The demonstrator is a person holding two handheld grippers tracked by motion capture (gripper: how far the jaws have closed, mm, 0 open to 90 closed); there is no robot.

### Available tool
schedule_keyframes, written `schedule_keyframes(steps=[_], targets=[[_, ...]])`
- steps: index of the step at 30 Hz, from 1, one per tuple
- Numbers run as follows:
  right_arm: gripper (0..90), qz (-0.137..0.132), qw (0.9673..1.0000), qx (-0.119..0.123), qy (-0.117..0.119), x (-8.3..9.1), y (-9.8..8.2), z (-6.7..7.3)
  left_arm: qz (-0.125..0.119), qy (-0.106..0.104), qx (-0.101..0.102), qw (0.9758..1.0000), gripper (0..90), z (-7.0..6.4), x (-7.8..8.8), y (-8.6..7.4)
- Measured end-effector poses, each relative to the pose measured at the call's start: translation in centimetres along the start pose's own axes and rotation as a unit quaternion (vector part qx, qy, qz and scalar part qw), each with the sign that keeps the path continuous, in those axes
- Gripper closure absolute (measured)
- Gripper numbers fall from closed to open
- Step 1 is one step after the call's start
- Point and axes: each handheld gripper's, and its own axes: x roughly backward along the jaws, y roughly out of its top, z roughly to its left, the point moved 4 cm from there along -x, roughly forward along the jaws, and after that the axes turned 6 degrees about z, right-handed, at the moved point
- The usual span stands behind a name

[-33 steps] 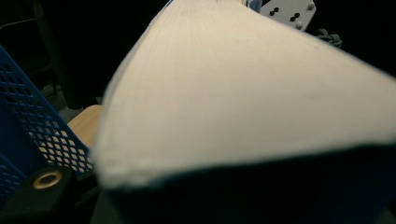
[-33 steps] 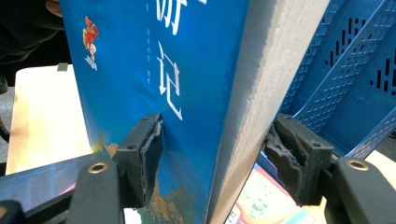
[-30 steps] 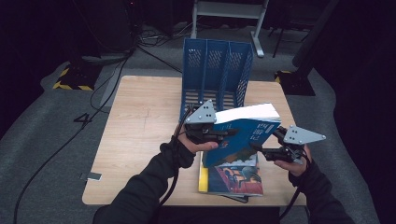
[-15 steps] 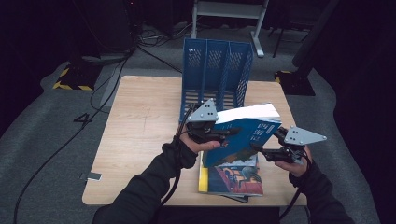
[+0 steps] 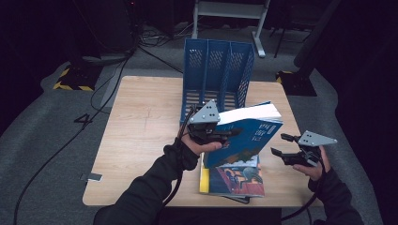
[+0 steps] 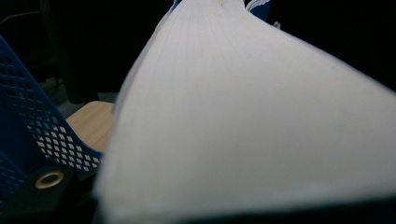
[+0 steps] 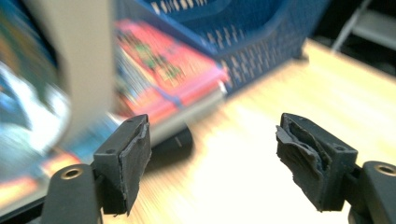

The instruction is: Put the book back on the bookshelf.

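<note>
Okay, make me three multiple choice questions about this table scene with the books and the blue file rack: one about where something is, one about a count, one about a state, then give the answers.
1. Where does the blue file rack stand?
A. at the far side of the table, beyond the books
B. on the floor to the left
C. on top of the book stack

2. How many slots does the rack have?
A. one
B. three
C. five

3. What is the right gripper doing?
A. clamping the raised book
B. open, nothing between its fingers
C. gripping the rack

Answers:
1 A, the high view shows it on the table past the book stack.
2 B, two dividers split it into three.
3 B, its fingers have just been opening with bare table between them; the left gripper holds the raised book.
</note>
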Motion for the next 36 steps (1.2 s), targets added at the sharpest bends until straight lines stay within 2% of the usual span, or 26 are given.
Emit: schedule_keyframes(steps=[2, 5, 8, 11, 19, 25, 31, 36], targets=[[26.3, 0.026, 0.9994, -0.013, -0.019, -0.9, -1.7, -1.0, 0.0, 0.001, 0.0, 1.0, 60.1, 0.0, 0.0, 0.0], [26.3, 0.059, 0.9975, -0.027, -0.028, -1.9, -3.4, -2.1, -0.003, 0.01, -0.002, 0.9999, 60.2, -0.2, -0.1, 0.0], [26.4, 0.071, 0.9955, -0.055, -0.029, -2.4, -4.4, -3.0, -0.006, 0.013, -0.003, 0.9999, 60.4, -0.3, -0.3, 0.1], [26.5, 0.071, 0.9948, -0.068, -0.027, -2.6, -4.7, -3.4, -0.004, 0.013, -0.002, 0.9999, 60.7, -0.3, -0.5, 0.4], [27.1, 0.075, 0.9943, -0.071, -0.028, -2.7, -4.8, -3.4, 0.002, 0.02, 0.0, 0.9998, 61.0, -0.2, -1.3, 1.3], [27.4, 0.069, 0.9944, -0.074, -0.031, -2.5, -4.8, -3.5, 0.008, 0.046, -0.017, 0.9988, 61.3, 0.2, -1.4, 2.2], [27.4, 0.068, 0.9941, -0.079, -0.032, -2.5, -4.9, -3.6, 0.003, 0.067, -0.02, 0.9975, 61.3, 0.8, -0.6, 3.2], [27.4, 0.068, 0.994, -0.079, -0.033, -2.5, -4.8, -3.6, -0.014, 0.095, -0.019, 0.9952, 61.3, 1.7, 1.1, 4.0]])
